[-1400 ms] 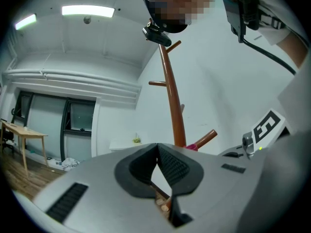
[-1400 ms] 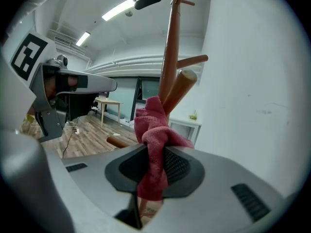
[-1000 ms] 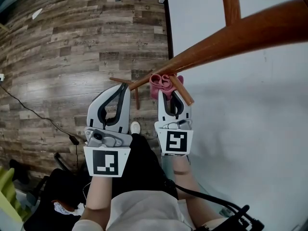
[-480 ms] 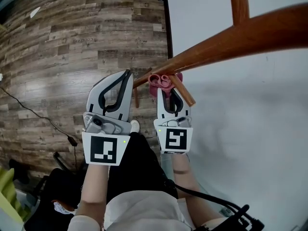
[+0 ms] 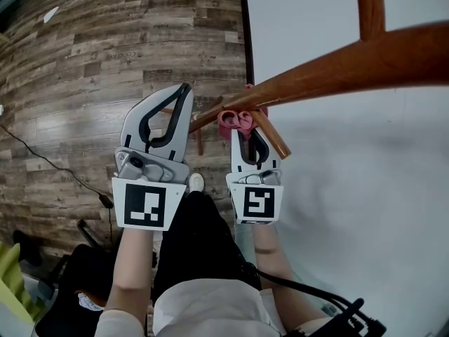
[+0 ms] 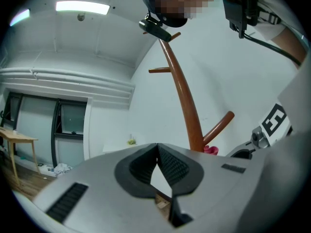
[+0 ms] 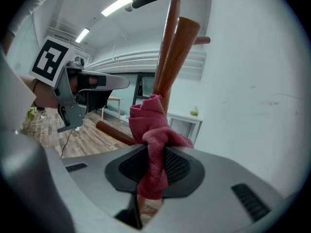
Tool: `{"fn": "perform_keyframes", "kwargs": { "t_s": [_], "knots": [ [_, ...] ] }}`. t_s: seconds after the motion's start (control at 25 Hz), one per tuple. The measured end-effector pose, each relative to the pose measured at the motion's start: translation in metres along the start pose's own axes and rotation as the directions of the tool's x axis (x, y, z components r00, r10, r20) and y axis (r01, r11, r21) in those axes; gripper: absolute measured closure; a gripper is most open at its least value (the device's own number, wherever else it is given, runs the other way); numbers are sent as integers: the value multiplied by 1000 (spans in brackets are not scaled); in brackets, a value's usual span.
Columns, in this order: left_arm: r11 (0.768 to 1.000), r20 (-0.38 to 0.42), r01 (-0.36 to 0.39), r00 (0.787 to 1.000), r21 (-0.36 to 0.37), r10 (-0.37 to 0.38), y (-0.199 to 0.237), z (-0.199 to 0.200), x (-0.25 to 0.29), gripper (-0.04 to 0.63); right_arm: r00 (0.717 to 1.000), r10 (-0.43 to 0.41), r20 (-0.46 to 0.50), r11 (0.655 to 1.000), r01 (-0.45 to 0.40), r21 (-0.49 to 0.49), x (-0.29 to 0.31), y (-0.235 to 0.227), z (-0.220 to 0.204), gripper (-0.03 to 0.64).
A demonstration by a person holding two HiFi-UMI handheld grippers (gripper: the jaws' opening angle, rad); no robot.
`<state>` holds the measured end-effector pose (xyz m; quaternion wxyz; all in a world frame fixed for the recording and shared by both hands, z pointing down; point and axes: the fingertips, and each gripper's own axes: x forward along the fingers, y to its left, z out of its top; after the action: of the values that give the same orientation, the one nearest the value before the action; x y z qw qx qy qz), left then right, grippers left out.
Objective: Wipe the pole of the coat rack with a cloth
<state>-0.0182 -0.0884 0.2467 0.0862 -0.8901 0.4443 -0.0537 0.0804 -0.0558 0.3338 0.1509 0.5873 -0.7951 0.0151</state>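
The brown wooden coat rack pole (image 5: 330, 72) slants from upper right down to the middle of the head view and rises through the left gripper view (image 6: 183, 101) and the right gripper view (image 7: 167, 47). A bunched red cloth (image 5: 237, 121) (image 7: 153, 130) is pressed against the pole's underside, beside a short peg (image 5: 273, 135). My right gripper (image 5: 250, 133) is shut on the cloth. My left gripper (image 5: 184, 100) is shut on nothing, its tips just left of the pole, with no contact that I can make out.
A white wall (image 5: 365, 188) fills the right side behind the pole. Wood plank floor (image 5: 105, 62) lies to the left, with a black cable (image 5: 42, 163) across it. Another peg (image 5: 370, 5) branches off at top right. The person's legs and a shoe (image 5: 196, 183) are below the grippers.
Both grippers have moved a little up along the pole, the right one carrying the cloth with it. The left gripper has tilted and shifted slightly left.
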Motion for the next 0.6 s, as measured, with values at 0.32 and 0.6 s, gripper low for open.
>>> {"fn": "perform_keyframes", "kwargs": {
  "t_s": [0.32,0.6],
  "knots": [
    [999,10,-13,1000,-49,14,7,-6,1,580,1000,4,-15,1000,-5,-15,2,2,-8,532],
    [994,-2,-43,999,-103,43,15,-14,1,580,999,5,-39,1000,-6,-15,6,2,-15,532]
  ]
}}
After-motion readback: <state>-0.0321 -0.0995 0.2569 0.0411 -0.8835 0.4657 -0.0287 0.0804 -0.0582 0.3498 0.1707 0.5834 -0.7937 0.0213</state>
